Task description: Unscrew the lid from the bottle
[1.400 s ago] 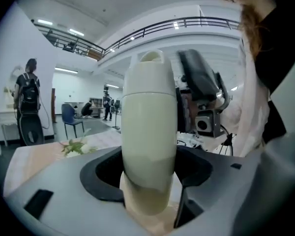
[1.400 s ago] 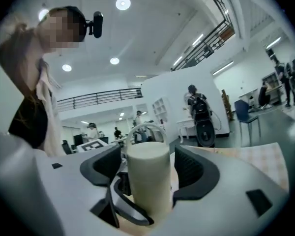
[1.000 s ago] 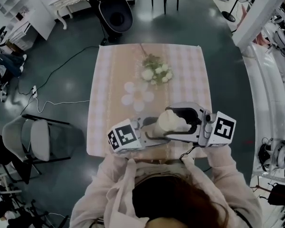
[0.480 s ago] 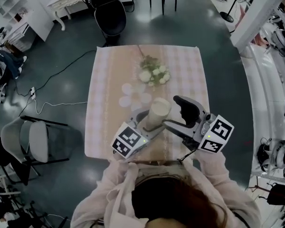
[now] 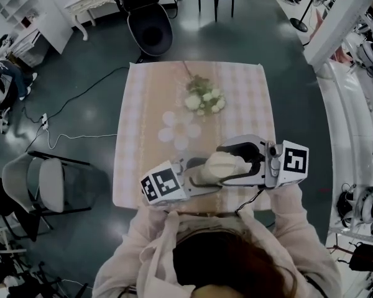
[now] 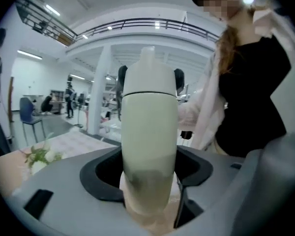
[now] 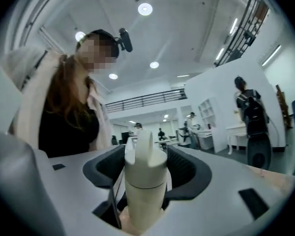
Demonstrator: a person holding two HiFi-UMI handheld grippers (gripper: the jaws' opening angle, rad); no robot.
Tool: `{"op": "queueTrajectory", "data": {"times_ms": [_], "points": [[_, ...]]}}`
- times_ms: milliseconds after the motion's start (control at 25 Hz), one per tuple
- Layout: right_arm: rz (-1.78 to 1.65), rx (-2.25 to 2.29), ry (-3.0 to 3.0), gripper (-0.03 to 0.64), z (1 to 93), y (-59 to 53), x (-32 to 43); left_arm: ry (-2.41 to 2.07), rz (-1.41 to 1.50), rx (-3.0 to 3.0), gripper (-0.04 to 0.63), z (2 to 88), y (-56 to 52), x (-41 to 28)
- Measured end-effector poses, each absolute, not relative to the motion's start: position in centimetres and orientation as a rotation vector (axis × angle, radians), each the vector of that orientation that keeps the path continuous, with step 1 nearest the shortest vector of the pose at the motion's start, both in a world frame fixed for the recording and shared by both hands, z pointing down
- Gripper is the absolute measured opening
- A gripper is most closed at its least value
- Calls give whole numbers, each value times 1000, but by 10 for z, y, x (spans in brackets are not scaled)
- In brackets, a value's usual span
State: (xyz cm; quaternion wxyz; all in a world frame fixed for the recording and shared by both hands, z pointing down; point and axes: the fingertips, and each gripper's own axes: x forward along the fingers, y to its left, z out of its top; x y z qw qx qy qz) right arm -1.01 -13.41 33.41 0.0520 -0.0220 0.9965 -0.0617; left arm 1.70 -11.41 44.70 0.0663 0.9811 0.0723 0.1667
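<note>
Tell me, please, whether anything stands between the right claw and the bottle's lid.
Nothing visible does. The lid sits directly between the jaws of the right claw, which are closing on it, while the left claw grips the bottle below.

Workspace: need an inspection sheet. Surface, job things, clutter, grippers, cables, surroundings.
Surface: table, pink checked, flat.
Job's things: bottle held between both grippers near the table's near edge; lid on.
Clutter: flowers and white discs mid-table, apart from the bottle.
Grippers: left gripper shut on the bottle's body; right gripper jaws closing, lid between them.
Cables: floor cables left of the table; none seen on it.
Surroundings: grey chair at left, dark chair beyond the table.
</note>
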Motion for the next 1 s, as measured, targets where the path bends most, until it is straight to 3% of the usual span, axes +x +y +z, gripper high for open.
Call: {"op": "queueTrajectory", "data": {"times_ms": [160, 280, 360, 400, 520, 600, 640, 1000], "points": [[-140, 220, 2977, 285, 321, -117, -12, 457, 451, 2963, 313, 436, -96, 16], [-152, -87, 2907, 300, 317, -143, -5, 193, 389, 2969, 313, 436, -123, 19], [-208, -382, 2849, 405, 319, -163, -1, -105, 383, 2977, 313, 439, -150, 19], [-246, -529, 2826, 413, 323, -171, 0, -248, 395, 2975, 313, 441, -163, 18], [-262, -879, 2832, 401, 340, -186, -2, -504, 465, 2975, 313, 446, -182, 17], [-198, -974, 2869, 331, 345, -186, -4, -520, 516, 2988, 313, 450, -181, 18], [-171, -968, 2891, 293, 345, -185, -5, -494, 531, 2992, 313, 452, -179, 19], [-155, 63, 3040, 291, 328, -117, -20, 387, 429, 2973, 313, 436, -96, 15]]}}
